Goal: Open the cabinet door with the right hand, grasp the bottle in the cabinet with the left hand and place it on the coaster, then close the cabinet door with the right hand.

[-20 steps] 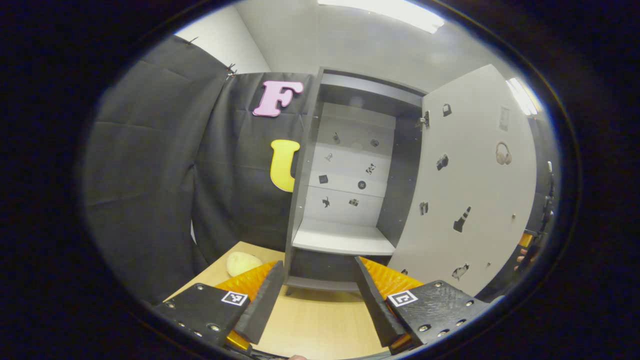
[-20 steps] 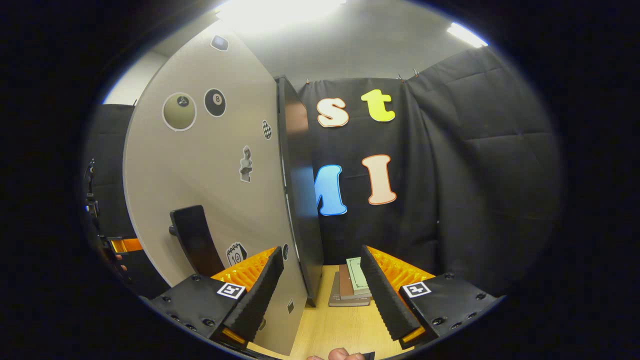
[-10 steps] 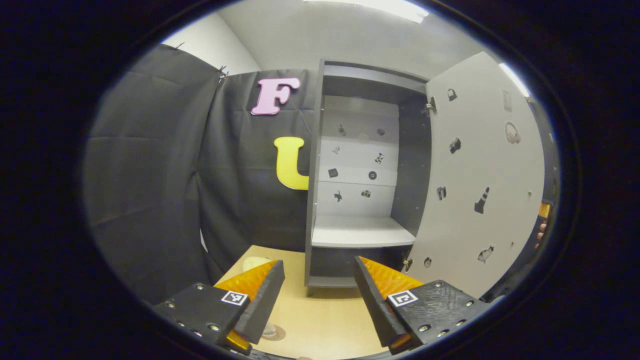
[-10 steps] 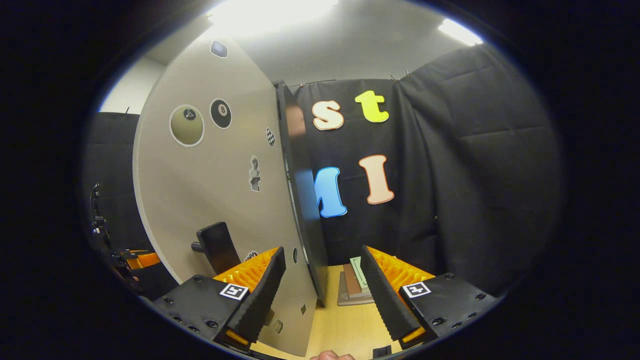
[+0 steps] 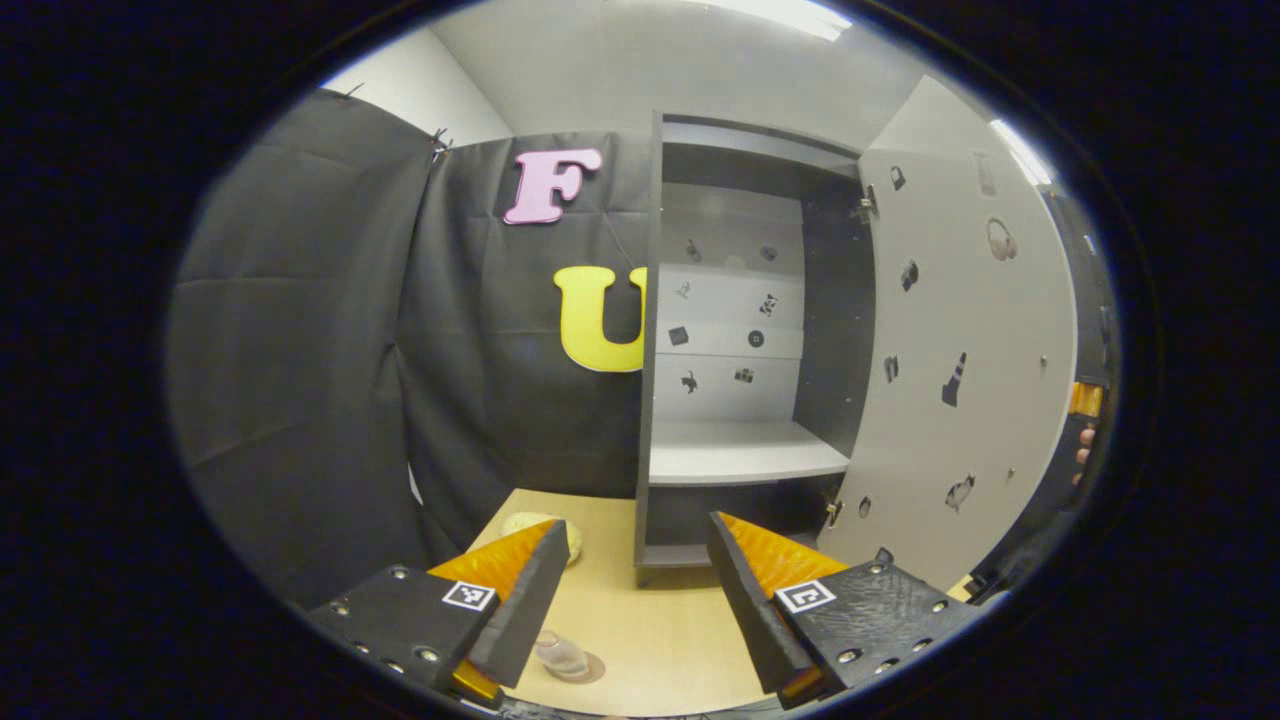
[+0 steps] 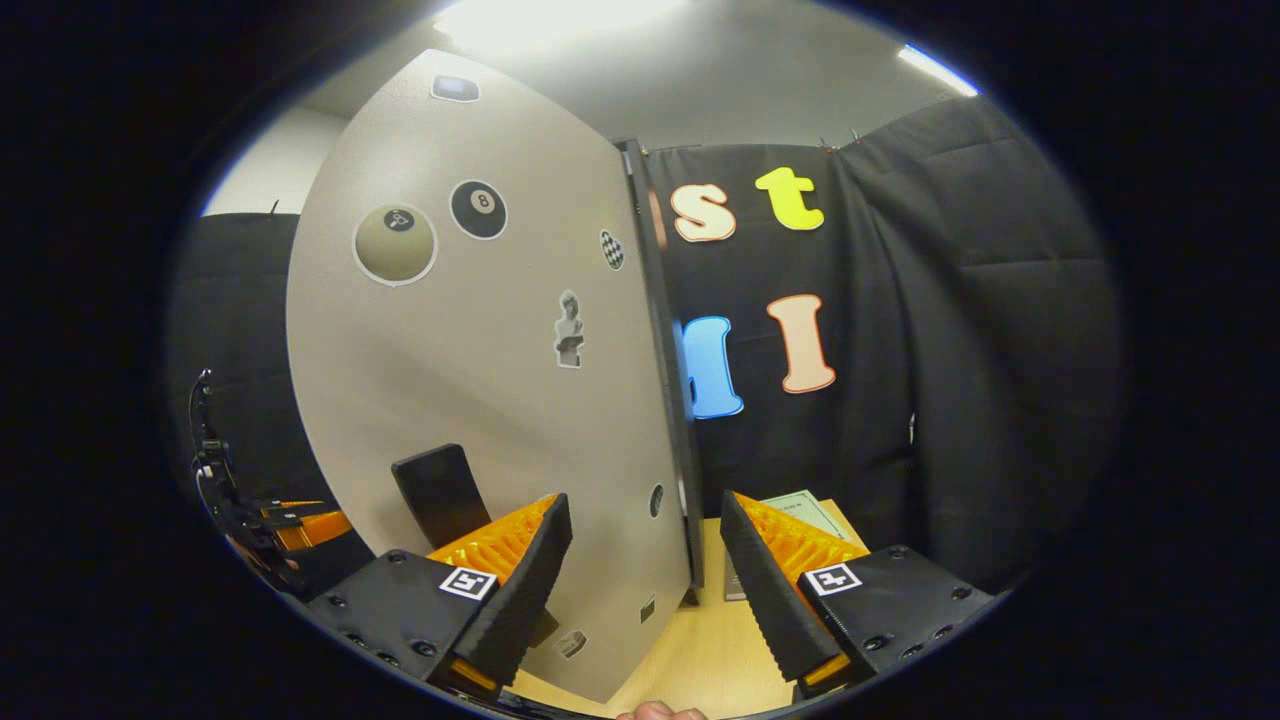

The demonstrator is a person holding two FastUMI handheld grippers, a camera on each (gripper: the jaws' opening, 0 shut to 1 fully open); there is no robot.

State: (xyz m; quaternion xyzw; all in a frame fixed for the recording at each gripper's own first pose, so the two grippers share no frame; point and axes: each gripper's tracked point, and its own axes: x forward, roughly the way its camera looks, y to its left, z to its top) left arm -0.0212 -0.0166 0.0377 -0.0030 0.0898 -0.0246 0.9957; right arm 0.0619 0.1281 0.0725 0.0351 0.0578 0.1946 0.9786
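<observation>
Beside the cabinet (image 5: 745,330), its door (image 5: 960,350) is standing swung open, and the shelf (image 5: 745,452) inside is lying bare. Before the cabinet, the bottle (image 5: 562,655) is standing on the coaster (image 5: 588,668) on the desk (image 5: 650,640), just beside the left gripper (image 5: 625,600), whose jaws are gaping wide and empty. The right gripper (image 6: 645,590) is spreading wide around the door's edge (image 6: 672,420), touching nothing.

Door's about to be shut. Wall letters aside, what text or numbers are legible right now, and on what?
"8": on the black billiard-ball sticker on the cabinet door.
Green booklet beyond the door's edge: print too small to read.
Small stickers near the door's bottom edge: too blurred to read.
</observation>
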